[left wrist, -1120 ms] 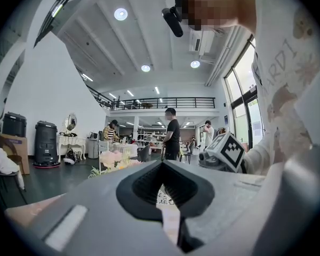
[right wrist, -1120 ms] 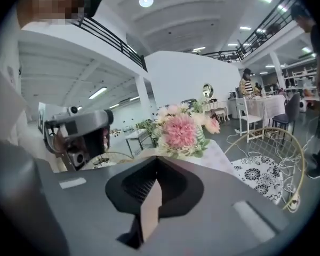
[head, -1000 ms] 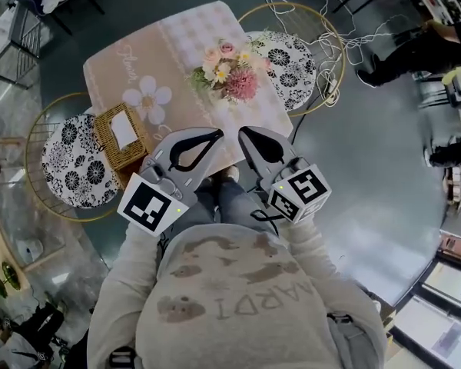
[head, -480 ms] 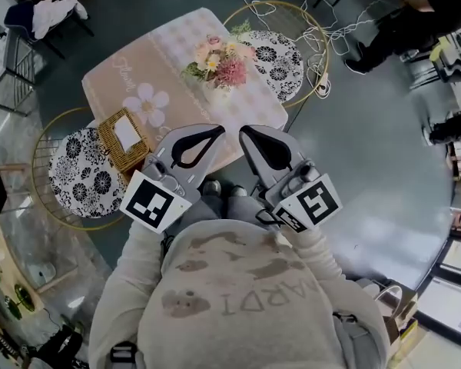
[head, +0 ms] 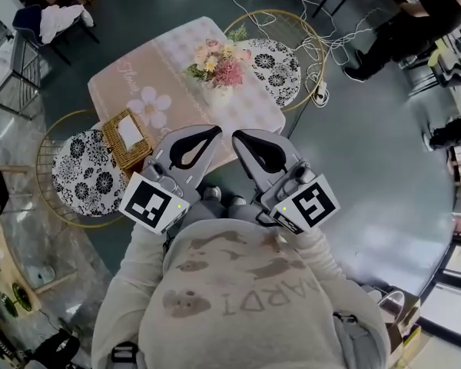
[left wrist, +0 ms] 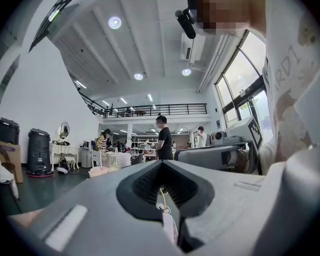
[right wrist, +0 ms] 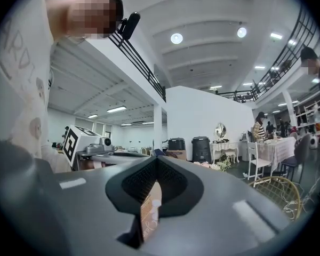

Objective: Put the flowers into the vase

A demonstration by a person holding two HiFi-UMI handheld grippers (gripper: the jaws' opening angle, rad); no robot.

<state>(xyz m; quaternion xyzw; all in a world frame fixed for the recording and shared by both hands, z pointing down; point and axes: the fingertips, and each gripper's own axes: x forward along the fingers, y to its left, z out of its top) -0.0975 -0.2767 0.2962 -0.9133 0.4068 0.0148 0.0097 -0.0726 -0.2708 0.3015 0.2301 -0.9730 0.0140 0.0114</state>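
While standing back from the table [head: 183, 46], holds the left gripper [head: 215, 132] and right gripper [head: 237, 136] side by side in front of the chest — both closed, nothing between the jaws.

Seen along each gripper's own view, jaw tips pressed together, only the oval hollow behind them left open. Points both grippers toward the table's near edge, well apart from the flowers [head: 217, 61] — a pink-and-cream bunch near the far middle of the pink cloth; cannot tell from above what holds it. Faces a wicker box [head: 127, 137] at the near-left corner, with a black-and-white patterned chair at the left [head: 81, 179] and another at the right [head: 275, 64].
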